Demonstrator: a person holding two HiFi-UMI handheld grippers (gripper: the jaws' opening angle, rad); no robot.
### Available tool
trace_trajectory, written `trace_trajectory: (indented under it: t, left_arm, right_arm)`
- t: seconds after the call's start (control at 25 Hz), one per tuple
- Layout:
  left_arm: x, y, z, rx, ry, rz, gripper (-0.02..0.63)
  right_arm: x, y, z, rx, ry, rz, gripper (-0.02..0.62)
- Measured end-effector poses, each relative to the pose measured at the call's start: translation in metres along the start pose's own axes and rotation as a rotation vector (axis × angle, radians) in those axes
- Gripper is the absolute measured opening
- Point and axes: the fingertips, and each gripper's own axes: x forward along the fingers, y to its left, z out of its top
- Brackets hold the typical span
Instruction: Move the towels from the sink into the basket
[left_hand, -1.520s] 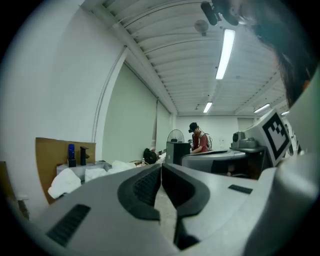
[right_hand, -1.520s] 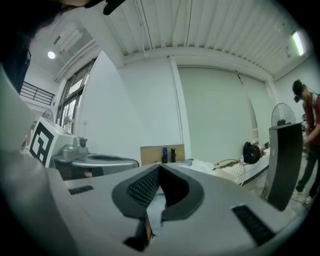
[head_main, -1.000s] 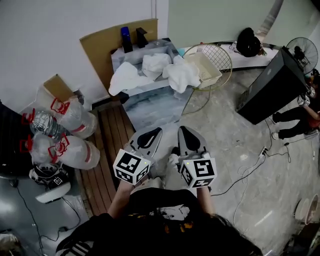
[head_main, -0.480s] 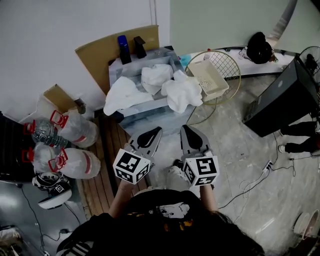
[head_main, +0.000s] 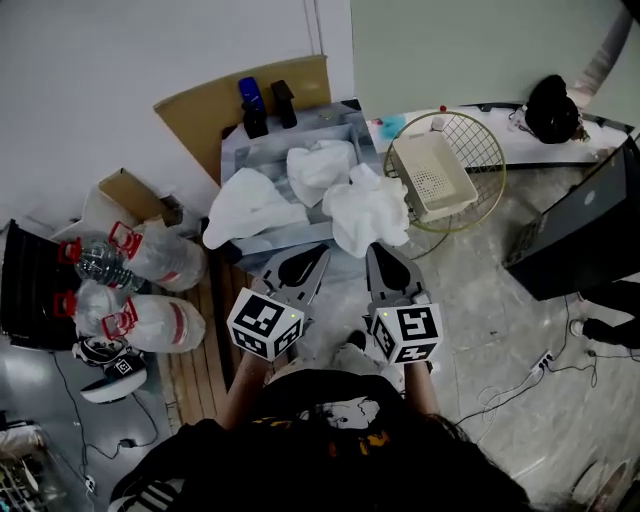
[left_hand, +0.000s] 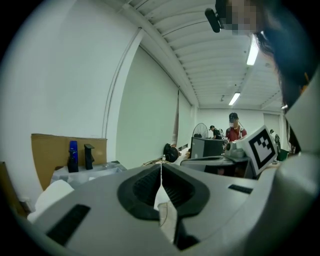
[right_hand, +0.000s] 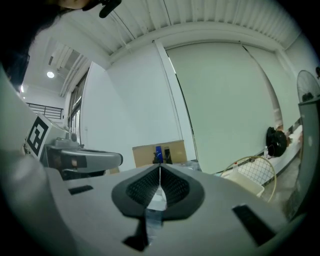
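Three white towels lie on the grey marble sink (head_main: 235, 150): one (head_main: 250, 205) hangs over its left front edge, one (head_main: 320, 165) sits in the middle, one (head_main: 368, 210) drapes over the right front corner. A white plastic basket (head_main: 432, 175) rests in a round wire basket (head_main: 490, 165) to the sink's right. My left gripper (head_main: 322, 247) and right gripper (head_main: 373, 247) are side by side just short of the sink's front, both shut and empty. The left gripper view shows the jaws (left_hand: 161, 167) meeting with nothing between them, and so does the right gripper view (right_hand: 160, 170).
A blue bottle (head_main: 250, 100) and a black faucet (head_main: 283, 100) stand at the sink's back before a cardboard sheet (head_main: 200, 100). Water jugs (head_main: 150, 255) lie at the left beside wooden planks (head_main: 200, 345). A black case (head_main: 580, 235) stands at the right, with cables on the floor.
Both grippers, shut throughout, have come forward together towards the sink. The sink and towels now lie closer and lower in the head view.
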Motion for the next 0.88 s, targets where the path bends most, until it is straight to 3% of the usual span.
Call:
trace_trajectory:
  t: [0.32,0.56,0.64,0.72,0.88]
  left_arm:
    - [0.019,0.020,-0.005,-0.030,0.038,0.044,0.009]
    - [0.038,0.043,-0.009,-0.036,0.051,0.034,0.009]
    - [0.047,0.053,-0.010,-0.026,0.055,0.015,0.009]
    - [0.056,0.063,-0.009,-0.015,0.056,-0.006,0.009]
    - [0.075,0.089,0.003,0.003,0.044,-0.050,0.009]
  right_arm:
    - [0.030,-0.020,-0.010,-0.021,0.054,0.042,0.008]
    - [0.059,-0.030,-0.014,-0.080,0.073,0.096,0.022]
    - [0.073,-0.036,-0.015,-0.122,0.083,0.113,0.126]
    - [0.087,-0.045,-0.020,-0.165,0.121,0.122,0.178]
    - [0.121,-0.063,-0.041,-0.295,0.244,0.177,0.342]
